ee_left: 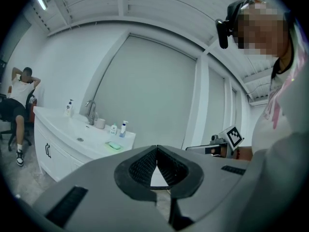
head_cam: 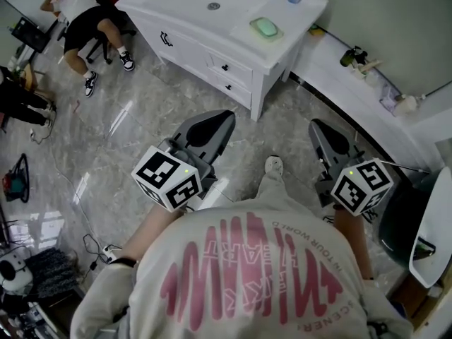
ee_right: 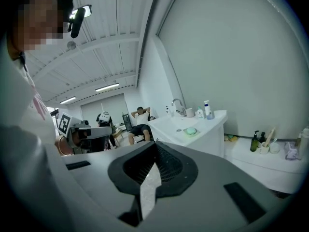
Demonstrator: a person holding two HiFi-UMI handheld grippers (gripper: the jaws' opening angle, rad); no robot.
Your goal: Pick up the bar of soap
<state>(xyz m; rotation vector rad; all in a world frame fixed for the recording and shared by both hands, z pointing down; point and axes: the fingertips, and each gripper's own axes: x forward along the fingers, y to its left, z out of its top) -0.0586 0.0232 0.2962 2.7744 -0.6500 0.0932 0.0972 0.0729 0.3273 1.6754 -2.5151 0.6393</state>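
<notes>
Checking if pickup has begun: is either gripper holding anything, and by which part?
Nothing is held. The left gripper and right gripper are shut and empty; the bar of soap lies on the vanity.

One soap bar (head_cam: 265, 27), one faucet (ee_left: 91, 111), three bottles (ee_left: 70, 107) (ee_left: 113, 128) (ee_left: 124, 127) on the vanity (head_cam: 176, 9), two grippers (ee_left: 157, 149) (ee_right: 155, 144).

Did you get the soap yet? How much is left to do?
Nothing is done yet. The green soap lies on the white sink cabinet, untouched, across the floor from the person. In hand: nothing; the left gripper and right gripper both have shut, empty jaws. Left to do: walk over, open the jaws, grip the soap, lift it.
</notes>
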